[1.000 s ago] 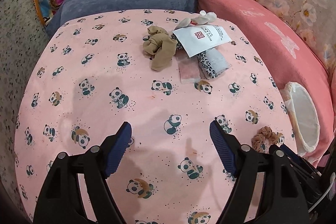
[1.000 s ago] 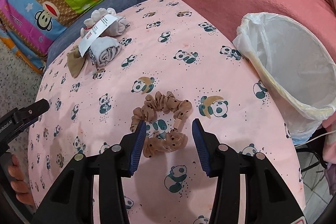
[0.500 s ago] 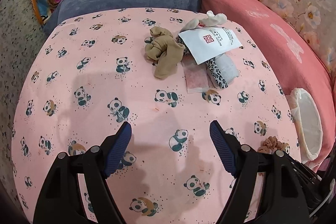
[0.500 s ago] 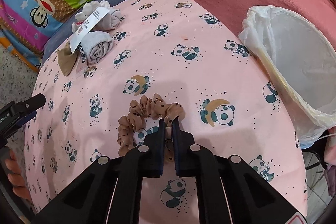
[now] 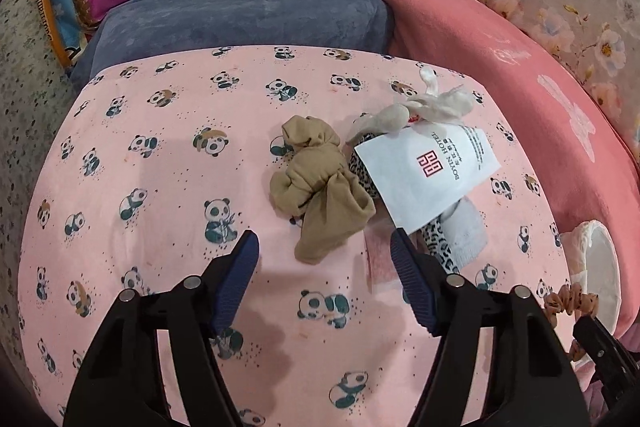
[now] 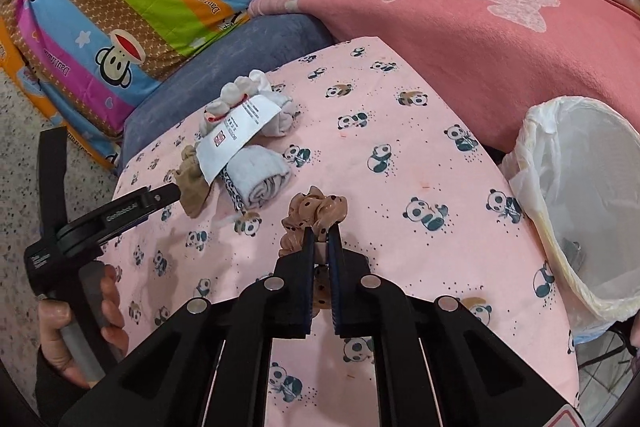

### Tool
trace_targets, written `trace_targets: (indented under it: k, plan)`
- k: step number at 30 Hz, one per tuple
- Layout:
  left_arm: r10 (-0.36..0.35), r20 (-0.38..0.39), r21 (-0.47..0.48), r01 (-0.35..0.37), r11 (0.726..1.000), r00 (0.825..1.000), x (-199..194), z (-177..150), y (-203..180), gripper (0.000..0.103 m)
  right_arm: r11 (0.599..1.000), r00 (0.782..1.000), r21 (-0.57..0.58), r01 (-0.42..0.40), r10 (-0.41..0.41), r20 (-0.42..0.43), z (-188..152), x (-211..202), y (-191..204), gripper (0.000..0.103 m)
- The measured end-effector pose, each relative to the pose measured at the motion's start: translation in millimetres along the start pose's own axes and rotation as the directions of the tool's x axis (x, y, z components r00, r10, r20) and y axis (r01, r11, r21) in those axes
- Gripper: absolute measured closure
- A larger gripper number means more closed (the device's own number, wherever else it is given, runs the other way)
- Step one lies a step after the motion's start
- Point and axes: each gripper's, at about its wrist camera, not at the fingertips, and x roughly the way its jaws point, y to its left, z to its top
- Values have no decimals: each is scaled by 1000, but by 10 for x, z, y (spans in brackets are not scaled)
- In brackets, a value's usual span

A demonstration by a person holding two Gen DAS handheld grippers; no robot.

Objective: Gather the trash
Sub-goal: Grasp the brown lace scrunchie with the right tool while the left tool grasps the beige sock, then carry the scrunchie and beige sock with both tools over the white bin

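Panda-print pink cloth over the desk [image 5: 168, 187] fills both views. White plastic-lined trash bin [image 6: 576, 227] stands at the desk edge, off to the right of the right jaws and a bit ahead; looks nearly empty.

Pile of odds ahead of the left jaws: white printed paper packet [image 5: 428, 171], leopard-trim grey rolled cloth [image 5: 460, 231], white knotted rag [image 5: 432, 105], and the crumpled tan stocking [image 5: 320, 195] nearest.

Right gripper [image 6: 321, 231]: jaws went from wide to near closed within the last sec and now pinch the brown dotted fabric scrunchie [image 6: 316, 211], which hangs bunched at the jaw tips, lifted off the cloth. So item one is secured; next is prob. a swing right to the bin.

Left gripper [image 5: 324, 255]: jaws have just been closing, half-wide now, nothing gripped. It has come fwd; the stocking's lower end sits just ahead, between the tips. Likely next pick.
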Motion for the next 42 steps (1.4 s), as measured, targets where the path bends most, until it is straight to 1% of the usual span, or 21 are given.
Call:
trace_targets:
  k: [3, 5, 6, 7, 8, 10, 13, 18, 23, 28, 33, 37, 42]
  plan:
    - [-8, -24, 2, 8, 1000, 1000, 159, 58, -6, 55, 1000, 1000, 3, -5, 5, 1, 67, 21, 14, 95]
    - [-16, -43, 3, 16, 1000, 999, 235, 63, 1, 73, 1000, 1000, 6, -6, 6, 1, 83, 34, 12, 95]
    - [-23, -52, -1, 23, 1000, 998, 257, 55, 11, 79, 1000, 1000, 8, -7, 7, 1, 88, 37, 8, 95]
    - [-34, -55, -6, 34, 999, 998, 254, 47, 23, 88, 1000, 1000, 9, -7, 7, 0, 94, 44, 7, 95]
    - [-40, -54, -9, 39, 999, 998, 236, 37, 32, 92, 1000, 1000, 11, -7, 7, -1, 98, 49, 1, 95]
    - [-40, -42, -15, 39, 999, 998, 154, 22, 53, 94, 1000, 1000, 14, -9, 9, 1, 98, 41, -2, 95]
    - [-62, -23, -32, 62, 998, 998, -24, 10, 78, 96, 1000, 1000, 12, -14, 13, 12, 87, -2, 8, 95]
    - [-93, 26, -34, 94, 995, 995, -451, -35, 39, 97, 999, 999, 10, -31, 31, 40, 75, -164, 26, 95]
    - [-131, 76, 9, 131, 991, 988, -846, -108, -205, 97, 999, 995, 9, -49, 48, 88, 69, -436, 28, 95]
    - [-182, 92, 74, 176, 982, 979, -1027, -169, -523, 97, 998, 990, 18, -52, 49, 134, 52, -715, -54, 95]
    - [-263, 87, 144, 249, 958, 961, -1204, -261, -924, 97, 998, 981, 46, -45, 35, 193, 27, -1065, -261, 95]
    - [-308, 88, 220, 283, 933, 947, -1313, -336, -1291, 97, 996, 974, 82, -37, 17, 226, 18, -1252, -465, 95]
    - [-355, 72, 302, 319, 898, 932, -1370, -416, -1738, 97, 990, 965, 141, -19, -19, 261, -3, -1480, -818, 95]
